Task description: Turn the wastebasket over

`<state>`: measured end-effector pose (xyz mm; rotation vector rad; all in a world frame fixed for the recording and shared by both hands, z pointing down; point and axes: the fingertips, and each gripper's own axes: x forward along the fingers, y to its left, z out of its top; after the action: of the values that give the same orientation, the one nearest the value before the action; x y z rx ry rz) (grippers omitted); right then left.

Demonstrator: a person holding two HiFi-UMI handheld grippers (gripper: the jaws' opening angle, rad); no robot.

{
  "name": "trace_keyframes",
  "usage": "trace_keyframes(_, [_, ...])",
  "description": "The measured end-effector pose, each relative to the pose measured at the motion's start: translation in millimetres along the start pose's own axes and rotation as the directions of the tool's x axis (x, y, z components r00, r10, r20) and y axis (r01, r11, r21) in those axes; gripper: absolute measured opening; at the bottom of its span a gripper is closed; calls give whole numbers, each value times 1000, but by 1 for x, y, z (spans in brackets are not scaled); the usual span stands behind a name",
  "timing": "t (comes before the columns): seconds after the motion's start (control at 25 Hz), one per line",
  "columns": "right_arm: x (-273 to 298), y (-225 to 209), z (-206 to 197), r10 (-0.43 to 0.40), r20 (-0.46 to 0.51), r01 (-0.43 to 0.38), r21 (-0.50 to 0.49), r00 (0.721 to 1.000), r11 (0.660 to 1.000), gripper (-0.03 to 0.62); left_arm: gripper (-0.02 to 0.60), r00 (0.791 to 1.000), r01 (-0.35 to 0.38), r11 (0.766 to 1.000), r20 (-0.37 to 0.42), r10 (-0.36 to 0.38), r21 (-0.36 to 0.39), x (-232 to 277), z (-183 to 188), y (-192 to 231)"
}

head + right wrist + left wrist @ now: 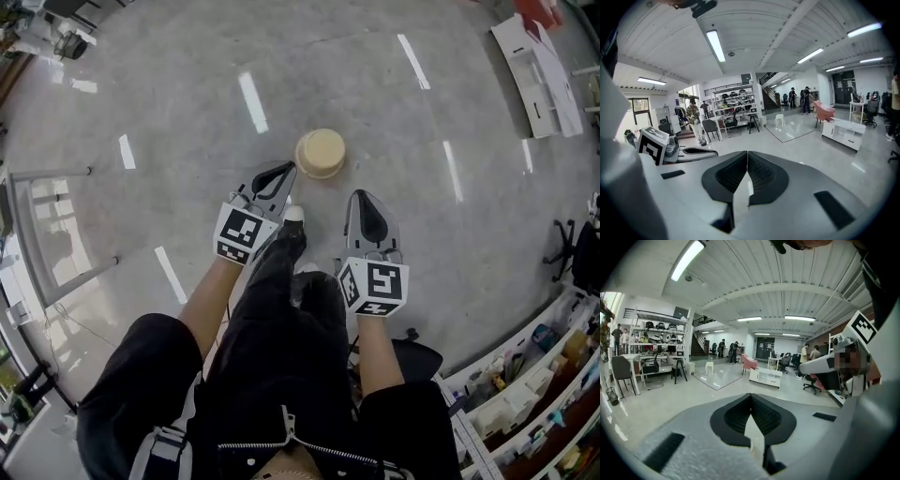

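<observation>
The wastebasket [321, 153] sits on the shiny grey floor [412, 122] just ahead of you. From straight above it is a pale beige round shape, and I can't tell whether its mouth faces up or down.

Your left tool [281, 174] is the nearer one. In the head view its tip lies just beside the basket's near-left edge. Your right tool [364, 201] hangs a little further back, off the basket's near-right side, with bare floor between the two.

Both tools are pressed together and pinching nothing. In the left gripper view the ribbed dark pads [733, 416] meet along a thin seam, and the right gripper view shows its pads [736, 176] closed the same way.

Between the tools, your dark trouser leg [281, 309] and a white-toed shoe [293, 214] point towards the basket.

Further out, a white panel [539, 70] lies at the top right, an office chair [565, 246] stands at the right edge, and crowded shelves [525, 384] fill the lower right. The gripper views look across an open hall with a pink armchair [750, 363] and a low white cabinet [765, 376].
</observation>
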<state>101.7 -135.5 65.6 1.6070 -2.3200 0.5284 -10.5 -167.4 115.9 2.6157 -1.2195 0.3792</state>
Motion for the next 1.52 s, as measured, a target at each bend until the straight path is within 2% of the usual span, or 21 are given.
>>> trace_keyframes(0.2, [60,-37,-37,4,-7,-5,-80,1000,997,11,6,999,-4,999,-51,6,36,60,-56,25])
trace_keyframes(0.36, [103,-66,-99,18,-12,-19,-80,1000,997,11,6,997,-7,999,-74,9,32,108,-127,41])
trace_keyframes(0.52, [133,-94,-159,-2,7,3,-75,1000,997,11,8,996,10,998,-91,-5,56,152,-202,53])
trace_keyframes(0.64, [153,-109,-203,-15,30,18,-84,999,996,11,14,996,21,1000,-90,-20,18,178,-259,63])
trace_keyframes(0.68, [161,-114,-218,-16,36,19,-89,999,996,11,25,996,22,1000,-87,-23,-8,188,-277,67])
trace_keyframes(0.76, [181,-124,-247,-16,51,22,-108,999,994,11,114,995,25,999,-94,-28,-33,210,-316,76])
trace_keyframes(0.84, [205,-131,-276,-11,71,21,-141,997,990,11,198,993,18,1000,-118,-16,11,234,-356,86])
trace_keyframes(0.96, [240,-137,-323,8,97,13,-217,995,976,11,233,990,1,1000,-140,3,29,268,-421,100])
trace_keyframes(1.12, [279,-154,-377,19,127,15,-265,992,964,11,241,988,8,1000,-154,-9,-10,313,-494,110])
trace_keyframes(1.28, [303,-168,-428,18,123,16,-271,992,962,11,241,982,-15,994,-190,-6,-106,336,-555,119])
trace_keyframes(1.52, [315,-175,-470,29,107,8,-335,994,942,11,241,990,10,961,-132,-48,-275,346,-577,122])
